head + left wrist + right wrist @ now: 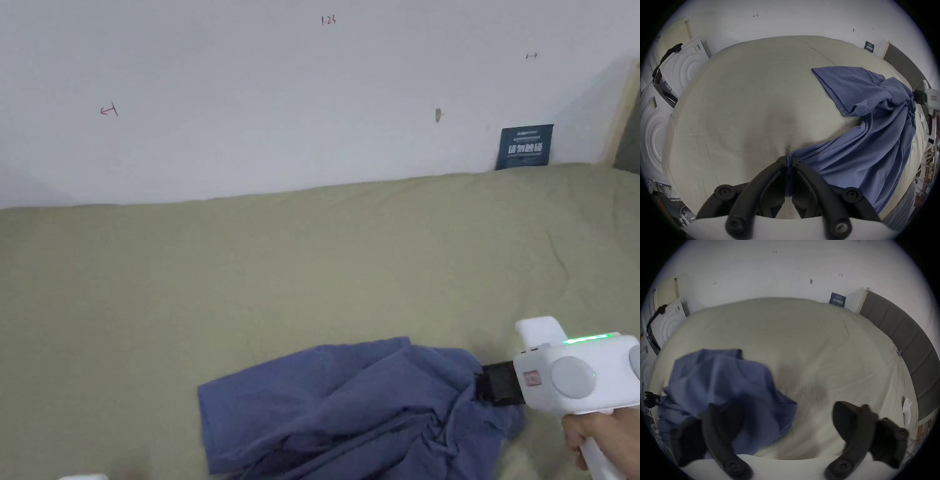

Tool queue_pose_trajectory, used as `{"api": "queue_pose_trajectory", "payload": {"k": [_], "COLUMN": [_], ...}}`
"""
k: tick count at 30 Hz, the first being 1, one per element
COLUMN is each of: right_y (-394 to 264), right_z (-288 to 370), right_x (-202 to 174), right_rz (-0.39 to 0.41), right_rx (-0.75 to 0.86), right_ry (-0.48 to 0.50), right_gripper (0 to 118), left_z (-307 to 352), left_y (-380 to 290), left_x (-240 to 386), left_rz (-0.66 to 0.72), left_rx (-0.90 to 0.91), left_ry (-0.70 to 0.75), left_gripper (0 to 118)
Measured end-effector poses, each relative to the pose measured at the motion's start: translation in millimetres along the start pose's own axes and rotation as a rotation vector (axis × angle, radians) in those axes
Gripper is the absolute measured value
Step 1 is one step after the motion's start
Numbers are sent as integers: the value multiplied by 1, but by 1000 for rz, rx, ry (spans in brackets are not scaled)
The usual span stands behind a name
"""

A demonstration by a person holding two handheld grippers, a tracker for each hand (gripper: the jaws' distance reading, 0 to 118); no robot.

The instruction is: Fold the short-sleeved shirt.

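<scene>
Shirt (350, 406) bunched, lower edge cropped

Red handwritten figures (328, 20), seemingly 1.23, are spotted high on the white wall (250, 81). A red scribbled mark (109, 110) is seen further left, a faint dark one (531, 55) to the right; neither can be read. White lettering is carried by a blue sign (524, 147) low on the wall, too small to be made out.

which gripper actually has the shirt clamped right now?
The left gripper: its jaws are closed on a bunched edge of the blue shirt. The right gripper has its jaws spread wide, one over the cloth, pinching nothing.
</scene>
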State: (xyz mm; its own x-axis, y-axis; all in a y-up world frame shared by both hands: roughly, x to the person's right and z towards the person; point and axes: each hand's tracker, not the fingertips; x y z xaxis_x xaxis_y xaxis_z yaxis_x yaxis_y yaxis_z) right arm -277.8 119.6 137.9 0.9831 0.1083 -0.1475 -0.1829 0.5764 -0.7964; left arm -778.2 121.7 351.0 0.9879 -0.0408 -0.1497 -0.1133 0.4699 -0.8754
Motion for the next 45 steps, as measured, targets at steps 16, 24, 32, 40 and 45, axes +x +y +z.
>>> {"api": "queue_pose_trajectory", "payload": {"k": [16,24,32,40,45], "right_y": [-1,24,44,85,128], "right_z": [101,240,337,378,379], "right_x": [-2,21,29,41,46], "right_rz": [4,1,11,1,-13], "right_rx": [130,344,491,557,587], "right_ry": [59,102,48,-24,-58], "right_gripper": [7,7,7,7,7], "left_z": [52,170,282,344,355], "left_y": [17,54,92,141,188], "left_x": [-34,-69,-75,-48,-38], "left_rz": [61,135,186,151,152], "left_rx": [123,368,539,642,671], "left_ry": [8,118,129,177,212], "left_gripper": [5,5,5,5,4]}}
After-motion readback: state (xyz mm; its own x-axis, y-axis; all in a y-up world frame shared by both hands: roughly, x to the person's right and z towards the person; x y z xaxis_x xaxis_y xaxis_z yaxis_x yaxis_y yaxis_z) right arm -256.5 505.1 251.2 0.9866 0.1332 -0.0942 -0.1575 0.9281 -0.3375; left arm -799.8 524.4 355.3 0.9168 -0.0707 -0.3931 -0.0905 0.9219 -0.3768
